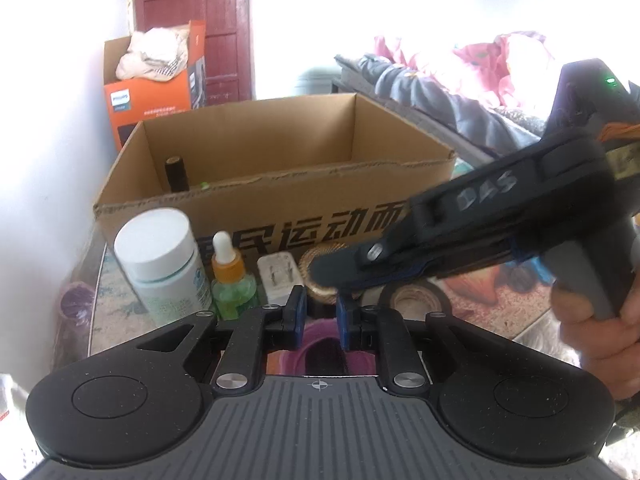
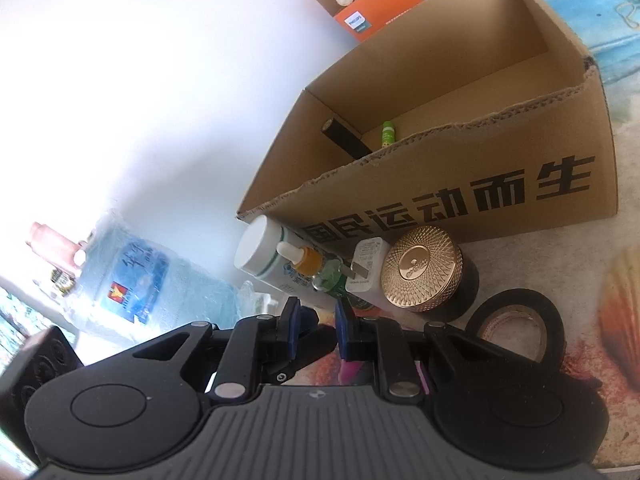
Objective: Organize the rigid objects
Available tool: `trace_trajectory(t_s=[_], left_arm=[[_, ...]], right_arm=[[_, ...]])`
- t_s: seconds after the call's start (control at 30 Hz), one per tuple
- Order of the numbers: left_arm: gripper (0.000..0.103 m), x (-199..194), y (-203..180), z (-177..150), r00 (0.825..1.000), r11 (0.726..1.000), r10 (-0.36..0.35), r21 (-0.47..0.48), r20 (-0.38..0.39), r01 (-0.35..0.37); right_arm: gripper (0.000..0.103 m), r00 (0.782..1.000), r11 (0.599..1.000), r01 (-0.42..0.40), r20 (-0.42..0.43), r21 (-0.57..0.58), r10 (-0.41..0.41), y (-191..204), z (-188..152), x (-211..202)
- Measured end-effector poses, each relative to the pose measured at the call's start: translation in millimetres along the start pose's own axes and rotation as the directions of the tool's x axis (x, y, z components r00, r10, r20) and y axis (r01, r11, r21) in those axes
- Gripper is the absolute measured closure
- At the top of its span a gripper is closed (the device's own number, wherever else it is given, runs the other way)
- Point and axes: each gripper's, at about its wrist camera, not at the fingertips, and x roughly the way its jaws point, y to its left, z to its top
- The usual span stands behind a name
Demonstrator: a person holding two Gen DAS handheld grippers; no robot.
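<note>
Fingers of left gripper and right gripper nearly pressed together, empty, below cardboard box at centre frame.

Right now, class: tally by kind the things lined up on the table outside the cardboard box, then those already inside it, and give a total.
Outside the cardboard box:
White-capped bottle: 1
Dropper bottle: 1
White plug adapter: 1
Gold-lidded jar: 1
Black tape roll: 1
Inside the box:
Dark tube: 1
Small green bottle: 1
Total: 7
</note>
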Motion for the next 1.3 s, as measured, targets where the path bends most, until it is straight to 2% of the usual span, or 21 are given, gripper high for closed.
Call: trace_trajectory(t_s=[0.17,0.23,0.37,0.5,0.63,0.73,0.77,0.83,0.93,1.17,1.3], left_arm=[[0.086,1.0,13.5,-6.7,0.996,0.997,-0.051,-0.065,-0.072,0.046],[0.081,2.3,16.4,-8.6,0.992,0.994,-0.079,-0.08,-0.094,0.071],[0.069,10.1,11.8,-11.3,0.986,0.994,-0.099,-0.064,-0.136,0.091],[0.068,20.9,2.8,-15.6,0.979,0.996,-0.083,-0.03,-0.184,0.079],[0.068,28.8,1.5,-18.0,0.972,0.993,-0.115,-0.043,-0.205,0.108],[0.068,31.1,3.7,-18.8,0.97,0.992,-0.122,-0.062,-0.209,0.111],[0.068,33.0,4.8,-19.3,0.968,0.992,-0.121,-0.071,-0.22,0.108],[0.069,36.9,7.6,-21.4,0.96,0.987,-0.147,-0.099,-0.237,0.127],[0.069,39.8,10.8,-22.2,0.959,0.986,-0.153,-0.106,-0.238,0.131],[0.065,43.5,7.4,-19.6,0.965,0.988,-0.142,-0.092,-0.221,0.125],[0.065,44.6,6.9,-22.1,0.966,0.987,-0.145,-0.093,-0.213,0.128]], right_arm=[[0.083,1.0,1.0,0.007,0.011,0.016,-0.007,-8.1,-0.4,-13.8],[0.082,1.0,1.0,0.022,-0.012,0.022,-0.022,-9.8,-3.0,-12.9],[0.08,0.995,0.997,0.051,-0.09,0.05,-0.047,-14.8,-8.1,-2.8],[0.079,0.981,0.995,0.079,-0.184,0.065,-0.066,-15.5,-12.0,12.9],[0.078,0.956,0.986,0.144,-0.268,0.084,-0.116,-19.4,-10.0,23.5],[0.072,0.938,0.979,0.182,-0.315,0.096,-0.143,-19.9,-5.8,28.7],[0.067,0.932,0.976,0.19,-0.332,0.103,-0.146,-20.5,-4.3,30.3],[0.066,0.922,0.972,0.206,-0.357,0.113,-0.154,-19.9,-2.1,34.0],[0.063,0.911,0.967,0.225,-0.378,0.117,-0.166,-16.4,2.9,38.6],[0.047,0.907,0.967,0.231,-0.383,0.109,-0.174,-8.7,5.6,48.0],[0.044,0.91,0.968,0.23,-0.375,0.1,-0.177,-5.3,4.5,49.8]])
